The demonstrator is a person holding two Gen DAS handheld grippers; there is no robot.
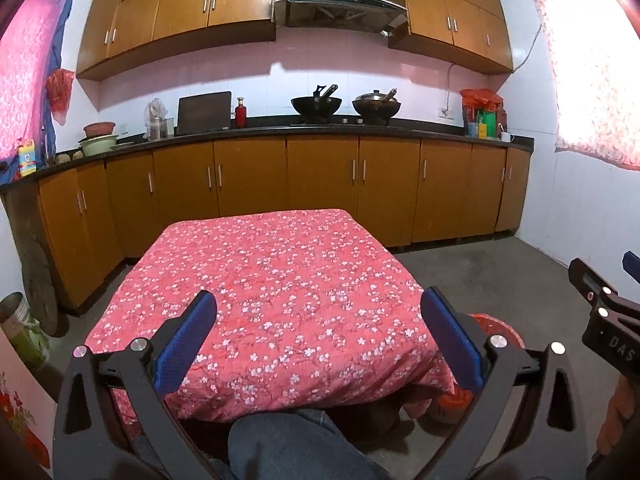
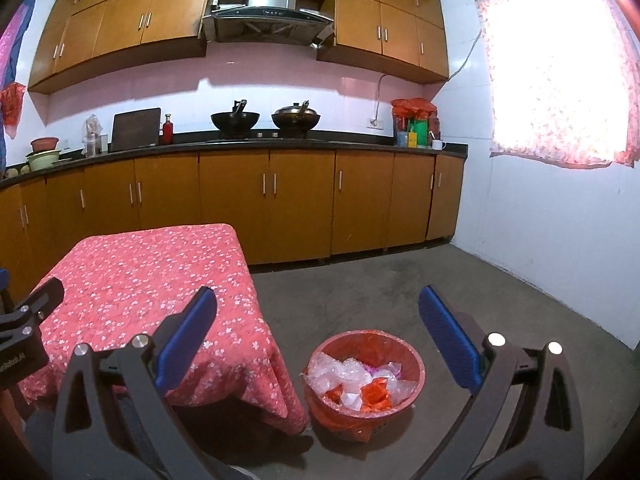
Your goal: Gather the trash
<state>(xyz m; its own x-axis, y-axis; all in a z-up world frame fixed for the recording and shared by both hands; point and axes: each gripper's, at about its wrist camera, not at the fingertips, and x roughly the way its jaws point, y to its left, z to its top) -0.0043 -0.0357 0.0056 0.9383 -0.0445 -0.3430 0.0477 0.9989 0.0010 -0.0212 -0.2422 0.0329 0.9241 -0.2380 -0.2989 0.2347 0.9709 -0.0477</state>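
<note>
A red bin [image 2: 362, 412] lined with a red bag stands on the floor beside the table's right corner. It holds clear and orange plastic trash [image 2: 356, 382]. Its rim also shows in the left wrist view [image 1: 502, 330], mostly hidden by the cloth and my finger. My left gripper [image 1: 318, 340] is open and empty above the near edge of the table [image 1: 280, 292], which wears a red flowered cloth. My right gripper [image 2: 318, 338] is open and empty above the bin. The right gripper shows at the right edge of the left wrist view [image 1: 612, 280].
Wooden cabinets [image 2: 304, 204] and a dark counter [image 2: 320, 142] with two woks run along the far wall. A white wall with a curtained window [image 2: 560, 76] stands at the right. Grey concrete floor [image 2: 460, 280] lies between table and wall. A person's knee [image 1: 288, 444] is below the left gripper.
</note>
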